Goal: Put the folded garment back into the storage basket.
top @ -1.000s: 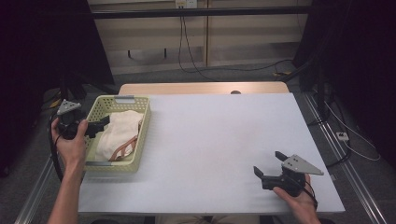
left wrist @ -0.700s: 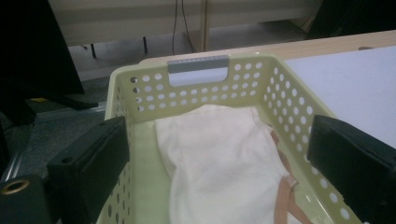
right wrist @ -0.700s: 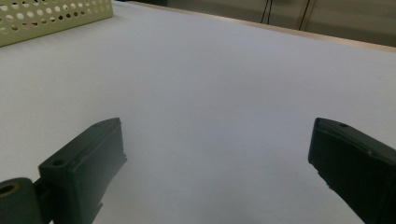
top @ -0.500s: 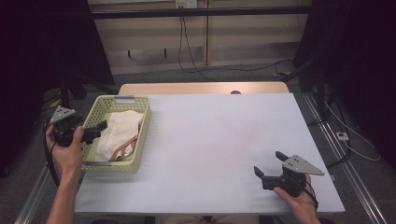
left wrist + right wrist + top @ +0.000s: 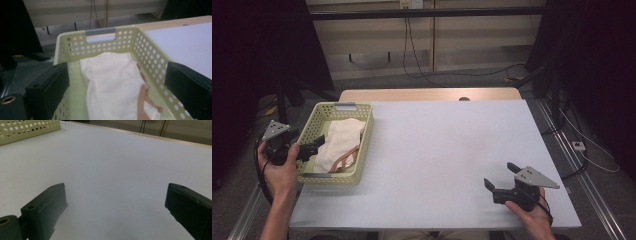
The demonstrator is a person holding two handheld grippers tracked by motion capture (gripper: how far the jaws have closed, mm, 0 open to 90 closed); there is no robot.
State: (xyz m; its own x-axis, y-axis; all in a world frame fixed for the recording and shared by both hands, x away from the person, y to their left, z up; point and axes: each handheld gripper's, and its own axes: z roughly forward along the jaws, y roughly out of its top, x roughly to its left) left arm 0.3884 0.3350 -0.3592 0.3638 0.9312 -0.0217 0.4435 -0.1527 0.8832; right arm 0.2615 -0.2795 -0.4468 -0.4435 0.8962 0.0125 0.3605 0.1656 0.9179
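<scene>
A pale yellow-green perforated basket [image 5: 363,145] stands at the table's left side. Inside it lies a white cloth [image 5: 339,142] with a tan strap [image 5: 346,160]. My left gripper [image 5: 315,145] hovers open over the basket's left rim near its front corner, jaws pointing in at the cloth. In the left gripper view the wide jaws frame the cloth [image 5: 112,82] and the strap [image 5: 145,97], with the basket's grey-handled far wall [image 5: 100,40] behind; the left gripper [image 5: 117,75] holds nothing. My right gripper [image 5: 502,175] rests open near the table's front right, above bare tabletop [image 5: 116,192].
The white table [image 5: 437,150] stretches between the basket and the right gripper. A strip of wood [image 5: 427,95] runs along its far edge. Cables and dark stands are on the floor beyond. The basket's corner [image 5: 30,130] sits far off in the right gripper view.
My left gripper has drawn back a little toward the person and the basket's near left corner, still open. The right gripper has not moved.
</scene>
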